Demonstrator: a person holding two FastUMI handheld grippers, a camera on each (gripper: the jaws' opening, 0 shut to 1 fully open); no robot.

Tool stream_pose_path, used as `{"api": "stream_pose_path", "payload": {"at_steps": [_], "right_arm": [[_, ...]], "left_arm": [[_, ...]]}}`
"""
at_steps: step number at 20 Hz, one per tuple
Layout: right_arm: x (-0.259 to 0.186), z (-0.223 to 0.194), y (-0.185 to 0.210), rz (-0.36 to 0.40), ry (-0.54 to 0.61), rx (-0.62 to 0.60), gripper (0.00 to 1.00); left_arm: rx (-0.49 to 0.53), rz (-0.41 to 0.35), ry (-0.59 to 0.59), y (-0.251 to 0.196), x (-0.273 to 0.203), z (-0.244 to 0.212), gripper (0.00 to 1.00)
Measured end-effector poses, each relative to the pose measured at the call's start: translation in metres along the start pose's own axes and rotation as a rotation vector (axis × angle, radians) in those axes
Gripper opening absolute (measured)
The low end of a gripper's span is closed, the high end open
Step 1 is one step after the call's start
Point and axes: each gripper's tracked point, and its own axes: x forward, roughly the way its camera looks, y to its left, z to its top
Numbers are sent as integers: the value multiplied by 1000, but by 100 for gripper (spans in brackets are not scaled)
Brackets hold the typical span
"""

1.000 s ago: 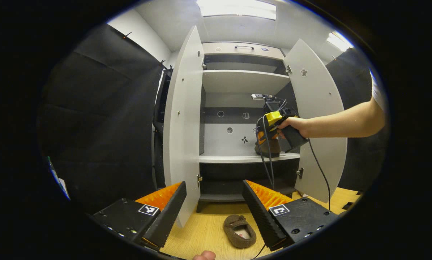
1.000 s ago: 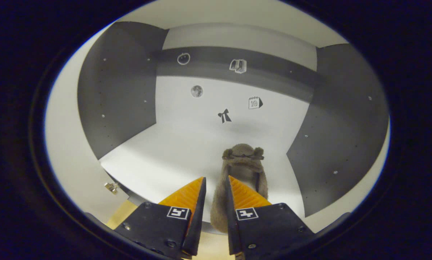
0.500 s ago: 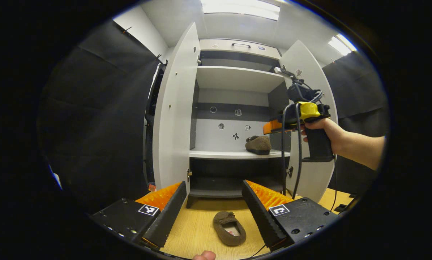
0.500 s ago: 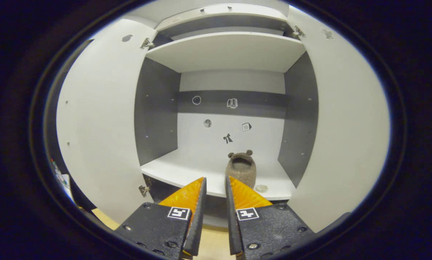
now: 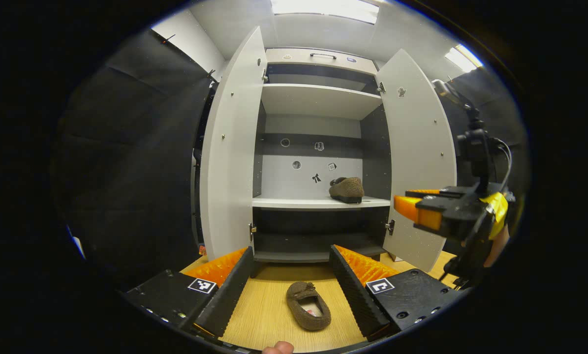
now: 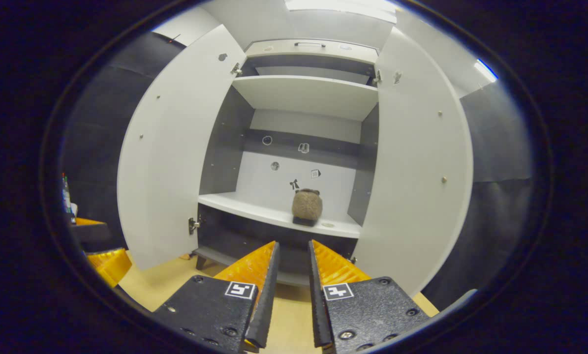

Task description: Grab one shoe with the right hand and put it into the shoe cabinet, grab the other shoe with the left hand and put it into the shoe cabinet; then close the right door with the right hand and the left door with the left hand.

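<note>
The shoe cabinet (image 5: 318, 202) stands with both doors wide open. One brown fuzzy shoe (image 5: 346, 189) rests on the right of its middle shelf, also seen as the shoe (image 6: 307, 205) in the right gripper view. The other brown shoe (image 5: 308, 312) lies on the wooden floor, below and between the spread fingers of my left gripper (image 5: 290, 250), which is open and empty. My right gripper (image 6: 293, 243) hangs back from the cabinet with a narrow gap and nothing between its fingers. From the left gripper view the right gripper (image 5: 412, 209) is at the right, in front of the right door (image 5: 417, 162).
The left door (image 5: 230, 157) swings out towards the black cloth wall. An upper shelf (image 5: 318, 98) and a top drawer with a handle (image 5: 323, 55) sit above. The wooden floor (image 5: 269, 314) runs in front of the cabinet. An orange finger of the left gripper (image 6: 104, 263) shows at the left edge.
My right gripper has pulled back out of the cabinet, leaving the shoe on the middle shelf, and moved right. The left gripper stayed open over the floor shoe.
</note>
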Motion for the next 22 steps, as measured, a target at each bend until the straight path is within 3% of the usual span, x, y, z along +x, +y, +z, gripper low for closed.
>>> {"api": "stream_pose_path", "payload": {"at_steps": [1, 3, 4, 10, 14, 16, 17, 18, 22], "right_arm": [[-13, -10, 4, 5, 6, 26, 37], [-35, -28, -3, -10, 13, 52, 53], [-42, -39, -7, -28, 26, 59, 69], [-74, -78, -31, -101, 86, 172, 90], [-81, -72, -42, -115, 61, 224, 95], [-84, -66, -46, -131, 48, 212, 95], [-85, -62, -47, -133, 39, 204, 95], [-86, -60, -47, -127, 36, 200, 95], [-91, -61, -51, -134, 55, 203, 95]], "left_arm": [[-3, -8, 8, -4, 0, -3, 95], [-5, -23, 27, -11, 4, -9, 95], [-5, -31, 39, -14, 4, -14, 95], [-21, -78, 156, -33, 11, -52, 95], [-81, -130, 271, -48, 15, -84, 95], [-80, -101, 320, -39, 27, -99, 95], [-78, -92, 364, -34, 36, -111, 100], [-82, -96, 417, -31, 41, -126, 95], [-118, -91, 534, -16, 74, -180, 95]]}}
